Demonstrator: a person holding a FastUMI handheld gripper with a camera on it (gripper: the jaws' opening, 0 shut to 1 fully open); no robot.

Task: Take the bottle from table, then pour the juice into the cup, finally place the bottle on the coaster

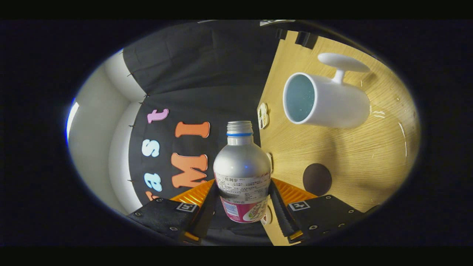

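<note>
My gripper (pixel 242 201) is shut on a silver bottle (pixel 242 162) with a pink and white label; both fingers press on its lower body. The bottle has no cap, and its threaded neck points away from me. The whole scene is rolled on its side, so the gripper and bottle are tipped sideways. A white cup (pixel 325 100) with a pale blue inside and a handle stands on the wooden table (pixel 354 162), beyond the fingers and off to the bottle's right. A dark round coaster (pixel 316 179) lies on the table between the cup and my right finger.
The table's edge runs just behind the bottle, with the black booth wall on the other side of it. A small white tag (pixel 262 115) sits on the table near that edge. Bare wood spreads around the cup and coaster.
</note>
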